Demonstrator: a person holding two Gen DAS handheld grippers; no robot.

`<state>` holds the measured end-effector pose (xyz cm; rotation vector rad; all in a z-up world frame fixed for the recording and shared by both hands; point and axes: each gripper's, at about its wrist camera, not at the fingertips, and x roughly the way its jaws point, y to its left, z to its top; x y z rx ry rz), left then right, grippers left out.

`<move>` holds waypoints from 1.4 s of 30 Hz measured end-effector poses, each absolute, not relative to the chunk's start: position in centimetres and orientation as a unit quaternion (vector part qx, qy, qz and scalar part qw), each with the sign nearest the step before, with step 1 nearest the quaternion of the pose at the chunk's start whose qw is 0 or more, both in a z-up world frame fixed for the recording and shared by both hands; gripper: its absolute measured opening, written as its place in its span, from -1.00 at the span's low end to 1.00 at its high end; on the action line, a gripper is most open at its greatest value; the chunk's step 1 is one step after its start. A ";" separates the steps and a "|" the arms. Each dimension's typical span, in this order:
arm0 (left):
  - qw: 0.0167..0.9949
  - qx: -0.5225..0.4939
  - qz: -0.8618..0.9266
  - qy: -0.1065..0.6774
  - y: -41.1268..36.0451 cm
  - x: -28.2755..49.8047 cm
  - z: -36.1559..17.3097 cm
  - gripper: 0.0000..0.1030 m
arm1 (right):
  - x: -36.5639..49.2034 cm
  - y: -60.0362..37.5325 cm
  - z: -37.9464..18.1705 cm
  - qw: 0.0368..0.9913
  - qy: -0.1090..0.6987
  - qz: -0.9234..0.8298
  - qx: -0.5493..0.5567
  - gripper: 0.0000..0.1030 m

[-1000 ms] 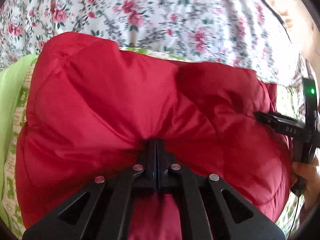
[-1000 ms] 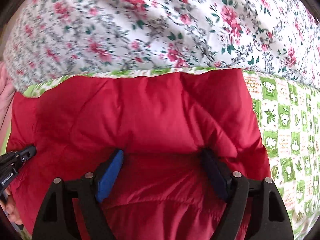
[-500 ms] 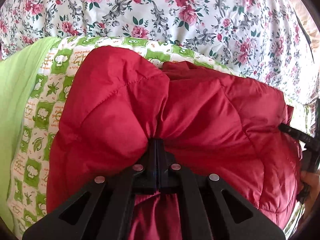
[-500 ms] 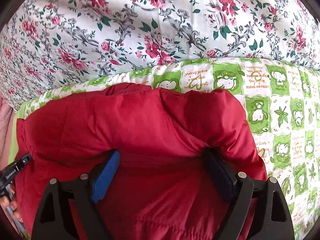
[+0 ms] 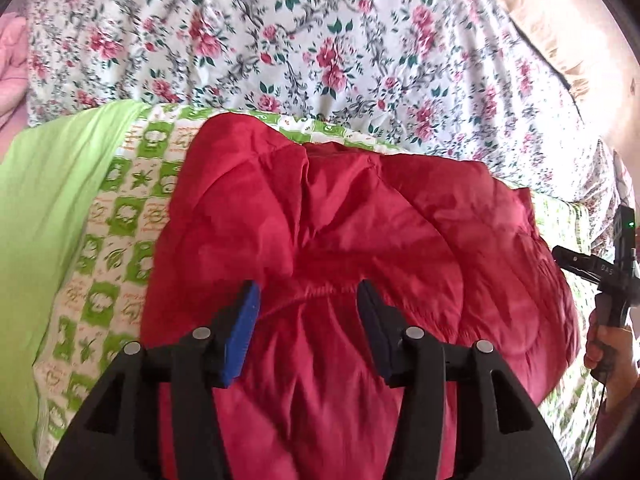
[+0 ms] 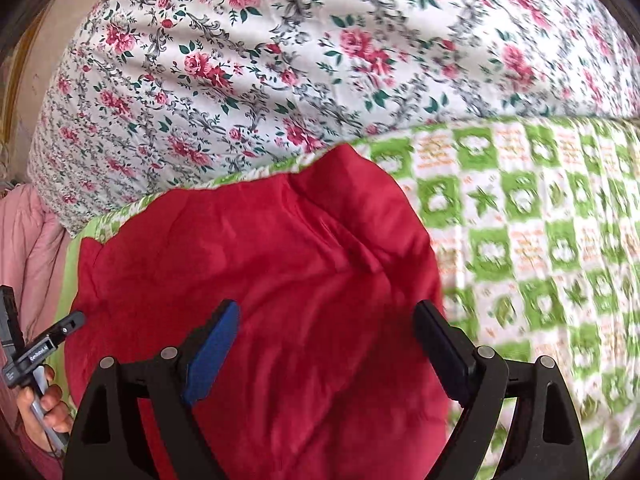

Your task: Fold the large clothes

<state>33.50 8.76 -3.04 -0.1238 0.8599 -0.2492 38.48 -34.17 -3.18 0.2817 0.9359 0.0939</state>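
Observation:
A red quilted puffer jacket (image 5: 340, 232) lies bunched and folded over on a green-and-white patterned blanket (image 5: 120, 216). My left gripper (image 5: 308, 300) is open, its jaws spread just above the jacket's near part, holding nothing. In the right wrist view the same jacket (image 6: 260, 272) fills the lower middle. My right gripper (image 6: 324, 320) is open wide over the jacket's right part, empty. Each gripper shows at the other view's edge: the right gripper (image 5: 600, 272) at the jacket's right side, the left gripper (image 6: 36, 352) at its left side.
A white floral sheet (image 5: 320, 40) covers the bed beyond the blanket. A plain lime-green cloth (image 5: 48, 208) lies left of the patterned blanket (image 6: 540, 240). A pink garment (image 6: 28, 240) lies at the far left of the right wrist view, also showing in the left wrist view (image 5: 12, 52).
My left gripper was shut on the red jacket and has now opened, letting it go. Both grippers have drawn back and the jacket has settled onto the blanket.

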 end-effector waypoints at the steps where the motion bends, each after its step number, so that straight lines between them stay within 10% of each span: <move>1: 0.900 -0.063 -0.122 0.413 9.0 33.2 -2.8 -0.04 | 37.8 -34.3 -3.2 0.881 0.450 0.046 0.137 0.74; 14: 0.897 -0.097 -0.111 0.416 14.7 31.8 -3.5 0.55 | 34.3 -39.4 -5.5 0.845 0.490 0.076 0.201 0.76; 26: 0.861 -0.171 -0.140 0.457 17.1 33.7 -7.0 0.57 | 34.5 -39.5 -6.6 0.825 0.509 0.098 0.225 0.80; 32: 0.824 -0.232 -0.168 0.488 18.1 35.7 -9.8 1.00 | 35.7 -39.4 -8.0 0.799 0.530 0.130 0.253 0.89; 42: 0.787 -0.271 -0.259 0.490 16.3 37.1 -11.9 0.84 | 37.7 -37.7 -10.3 0.765 0.548 0.186 0.282 0.99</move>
